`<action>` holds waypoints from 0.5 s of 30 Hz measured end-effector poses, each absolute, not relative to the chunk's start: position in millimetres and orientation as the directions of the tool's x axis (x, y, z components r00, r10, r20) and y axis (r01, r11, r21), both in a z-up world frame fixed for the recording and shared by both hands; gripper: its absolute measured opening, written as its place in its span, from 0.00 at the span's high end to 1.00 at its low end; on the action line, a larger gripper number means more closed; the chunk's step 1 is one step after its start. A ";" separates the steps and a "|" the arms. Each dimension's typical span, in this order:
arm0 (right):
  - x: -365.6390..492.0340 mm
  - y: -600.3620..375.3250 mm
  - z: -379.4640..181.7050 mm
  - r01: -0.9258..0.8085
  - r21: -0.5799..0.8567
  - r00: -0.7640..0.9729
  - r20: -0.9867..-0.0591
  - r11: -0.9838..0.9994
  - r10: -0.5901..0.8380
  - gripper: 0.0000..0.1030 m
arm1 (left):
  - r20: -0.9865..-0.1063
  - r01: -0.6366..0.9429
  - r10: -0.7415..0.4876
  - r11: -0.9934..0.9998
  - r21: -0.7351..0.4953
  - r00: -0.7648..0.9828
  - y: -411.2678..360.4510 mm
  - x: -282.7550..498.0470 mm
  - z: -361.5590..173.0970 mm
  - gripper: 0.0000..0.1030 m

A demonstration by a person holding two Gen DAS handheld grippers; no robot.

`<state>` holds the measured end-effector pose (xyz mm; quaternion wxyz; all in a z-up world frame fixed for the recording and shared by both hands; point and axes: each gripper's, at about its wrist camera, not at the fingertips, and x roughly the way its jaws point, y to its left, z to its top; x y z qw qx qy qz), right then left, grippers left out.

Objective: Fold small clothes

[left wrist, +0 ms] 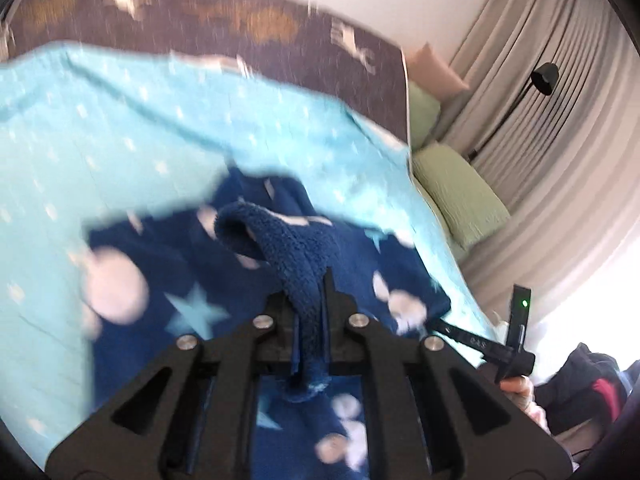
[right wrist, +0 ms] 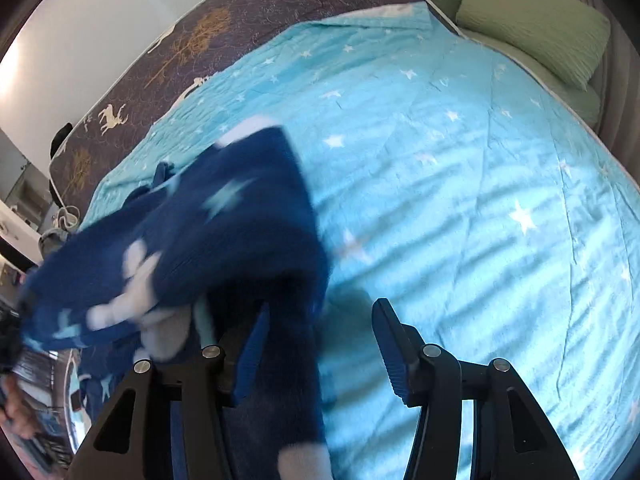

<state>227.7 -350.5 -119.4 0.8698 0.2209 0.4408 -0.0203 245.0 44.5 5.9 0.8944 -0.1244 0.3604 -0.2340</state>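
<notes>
A small navy fleece garment with light stars and white shapes (left wrist: 280,280) hangs over a turquoise star-print bedspread (left wrist: 100,140). My left gripper (left wrist: 310,300) is shut on a fuzzy edge of the garment and holds it up. In the right wrist view the garment (right wrist: 208,232) drapes blurred across the left side and over the left finger (right wrist: 252,360). My right gripper (right wrist: 320,344) stands wide open above the bedspread (right wrist: 460,200), with cloth hanging between its fingers but not clamped. The right gripper also shows in the left wrist view (left wrist: 508,352), held by a hand.
A dark blanket with deer and trees (right wrist: 192,40) lies along the bed's far side. Green pillows (right wrist: 536,24) sit at the head, next to grey curtains (left wrist: 540,140) and a black lamp (left wrist: 544,76). Dark clothes (left wrist: 588,392) lie at the lower right.
</notes>
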 end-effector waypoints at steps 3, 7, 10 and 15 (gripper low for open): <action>231.3 -331.9 -115.1 0.190 0.252 0.607 -0.789 0.949 0.088 0.48 | -0.583 0.298 -0.457 0.887 -0.352 0.672 70.4 247.2 16.3 0.91; 228.4 -322.6 -111.6 0.191 0.173 0.617 -0.787 0.966 0.019 0.67 | -0.616 0.261 -0.457 0.885 -0.386 0.642 97.7 258.2 -0.2 0.91; 222.6 -320.9 -107.3 0.218 0.193 0.634 -0.774 0.957 0.012 0.78 | -0.638 0.234 -0.464 0.879 -0.415 0.615 101.6 265.7 -14.5 0.91; 216.7 -318.4 -94.8 0.218 0.151 0.637 -0.770 0.964 -0.023 0.76 | -0.619 0.251 -0.482 0.869 -0.426 0.620 84.1 271.7 -4.1 0.92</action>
